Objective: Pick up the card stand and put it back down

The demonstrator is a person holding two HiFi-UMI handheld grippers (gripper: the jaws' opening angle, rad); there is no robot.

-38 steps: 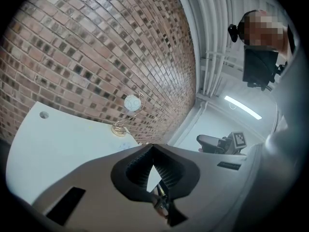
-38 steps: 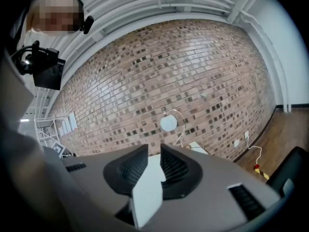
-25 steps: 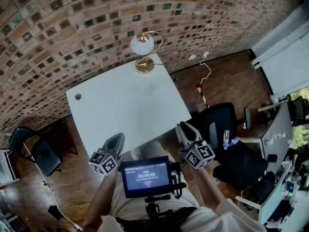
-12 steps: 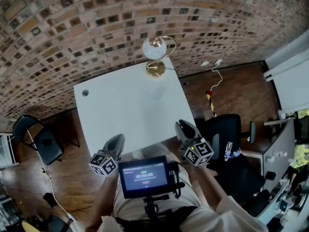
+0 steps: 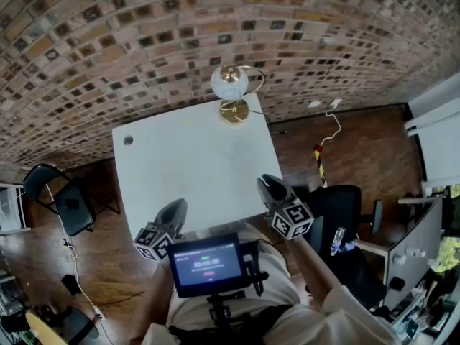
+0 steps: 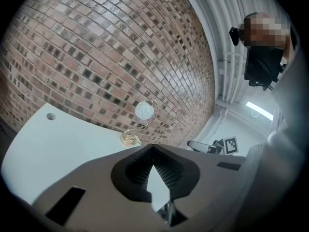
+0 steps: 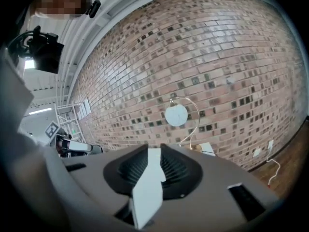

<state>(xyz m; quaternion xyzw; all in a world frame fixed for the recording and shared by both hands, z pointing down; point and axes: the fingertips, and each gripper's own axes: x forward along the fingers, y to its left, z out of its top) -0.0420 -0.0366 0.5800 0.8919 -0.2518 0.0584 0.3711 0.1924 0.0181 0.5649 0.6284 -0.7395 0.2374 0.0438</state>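
The left claw point(image 6: 153, 148) has its tips together on nothing. The right claw point(image 7: 153, 152) stands a narrow slit apart, apparently empty. Both hover over the near edge of the white surface point(image 5: 187, 164). The card stand point(image 5: 233, 96), gold-footed with a round white disc, stands upright at the far edge, well apart from both, before the brick wall point(image 5: 144, 42).

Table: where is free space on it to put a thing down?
Almost the whole table is bare, from the small hole at its far left corner to the near edge. Only the far right corner is taken, by the card stand.
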